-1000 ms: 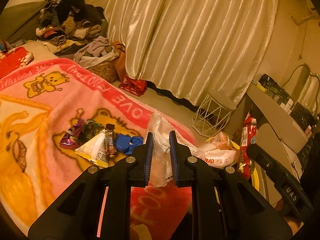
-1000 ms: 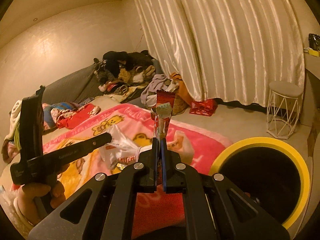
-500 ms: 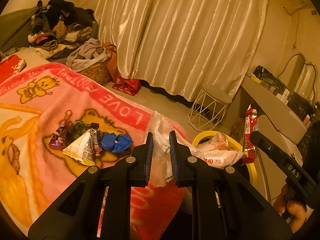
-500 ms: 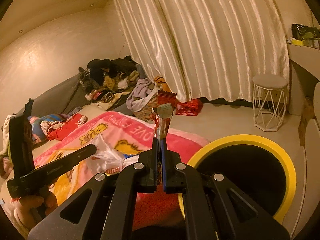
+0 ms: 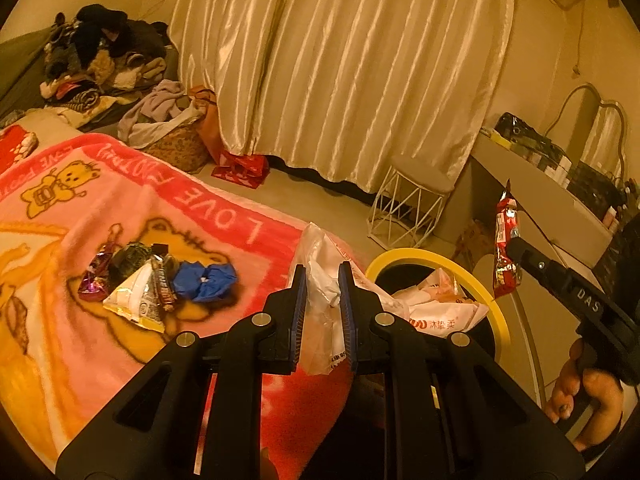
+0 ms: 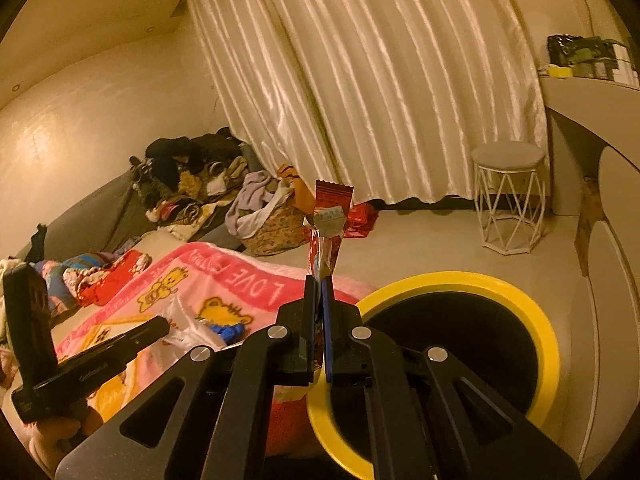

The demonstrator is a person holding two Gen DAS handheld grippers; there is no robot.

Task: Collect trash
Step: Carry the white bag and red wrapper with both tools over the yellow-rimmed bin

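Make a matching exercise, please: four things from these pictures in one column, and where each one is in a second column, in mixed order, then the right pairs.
Things:
1. red snack wrapper
2. white plastic bag
3. blue crumpled scrap
4. white wire stool

Places:
A. on the pink blanket, among loose wrappers
B. on the floor by the curtain
C. pinched in the right gripper
D. clamped in the left gripper

Pairs: 1-C, 2-D, 3-A, 4-B

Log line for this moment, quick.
left gripper: shut on plastic bag | right gripper: shut on red wrapper | yellow-rimmed bin: below | wrappers: on blanket
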